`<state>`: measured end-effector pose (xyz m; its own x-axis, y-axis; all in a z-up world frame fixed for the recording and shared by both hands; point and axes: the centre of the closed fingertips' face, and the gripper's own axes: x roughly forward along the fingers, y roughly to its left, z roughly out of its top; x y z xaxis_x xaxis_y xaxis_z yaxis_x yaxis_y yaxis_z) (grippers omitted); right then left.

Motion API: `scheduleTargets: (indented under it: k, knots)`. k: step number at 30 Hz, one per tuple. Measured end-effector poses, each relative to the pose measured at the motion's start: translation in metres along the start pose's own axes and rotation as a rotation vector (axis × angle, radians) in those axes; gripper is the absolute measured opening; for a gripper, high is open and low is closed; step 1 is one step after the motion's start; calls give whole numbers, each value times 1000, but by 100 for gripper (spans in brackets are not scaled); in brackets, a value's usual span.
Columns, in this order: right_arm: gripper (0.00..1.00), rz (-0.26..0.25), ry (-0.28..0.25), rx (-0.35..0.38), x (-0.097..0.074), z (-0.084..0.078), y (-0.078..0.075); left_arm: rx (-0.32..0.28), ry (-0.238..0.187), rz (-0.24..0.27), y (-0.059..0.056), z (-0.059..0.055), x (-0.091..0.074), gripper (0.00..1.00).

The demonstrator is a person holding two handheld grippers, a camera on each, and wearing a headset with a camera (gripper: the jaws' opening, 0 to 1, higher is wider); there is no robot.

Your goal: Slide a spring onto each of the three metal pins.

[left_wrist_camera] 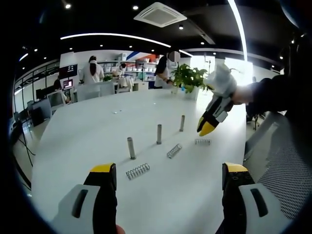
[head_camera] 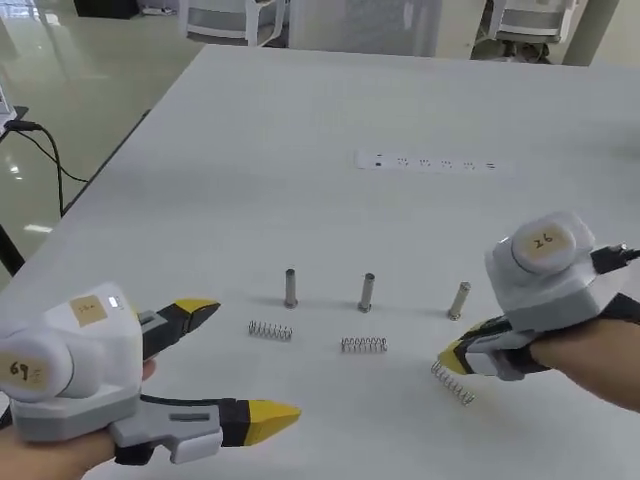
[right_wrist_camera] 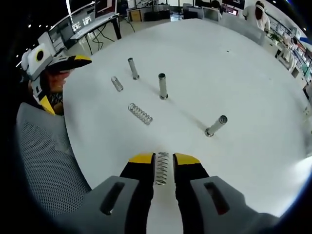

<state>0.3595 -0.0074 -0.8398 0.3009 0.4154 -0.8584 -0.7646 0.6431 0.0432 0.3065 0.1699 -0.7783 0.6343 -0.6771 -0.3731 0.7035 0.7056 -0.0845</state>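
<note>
**A:** When you looked, where was the right gripper (head_camera: 448, 357)?

**B:** Low over the table (head_camera: 300, 150), jaws straddling the right spring (head_camera: 452, 383). Spring lay flat with one jaw on each side and a narrow gap. Couldn't tell from the right gripper view whether they were pinching it or just bracketing it.

**A:** Why that spring?

**B:** Nearest to that hand, and just in front of the right pin (head_camera: 459, 300). Shortest carry, I'd guess.

**A:** Left gripper (head_camera: 238, 362)?

**B:** Jaws spread wide, nothing in them, back near the front edge. Looked parked clear so the right had room.

**A:** Other parts?

**B:** Left pin (head_camera: 290, 288) and middle pin (head_camera: 367, 292) stood upright in a row with the right one. All three were bare. Left spring (head_camera: 270, 330) and middle spring (head_camera: 363, 345) lay flat, each just in front of its pin, not touching it. Laid out one-to-one, so no reaching across.

**A:** Progress?

**B:** Zero of three seated. My read: first pickup in hand.

**A:** Risks?

**B:** Spring was on its side and the pin was vertical, so it'd need tipping up with the bore lined over the pin tip. Squeeze too hard and the coil could squash or pop out. A knock might topple a pin; couldn't tell whether they were fixed.
</note>
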Motion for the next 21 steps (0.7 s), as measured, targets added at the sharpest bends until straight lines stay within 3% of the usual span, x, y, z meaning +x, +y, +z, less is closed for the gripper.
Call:
scheduleTargets:
  k: [10,21]
  knots:
    - [17,-21,104,-34,17,-8,-1,-3,-9,3,1,1,1,89]
    - [14,-47,152,-81,25,-13,0,-5,-14,1,0,0,-1,89]
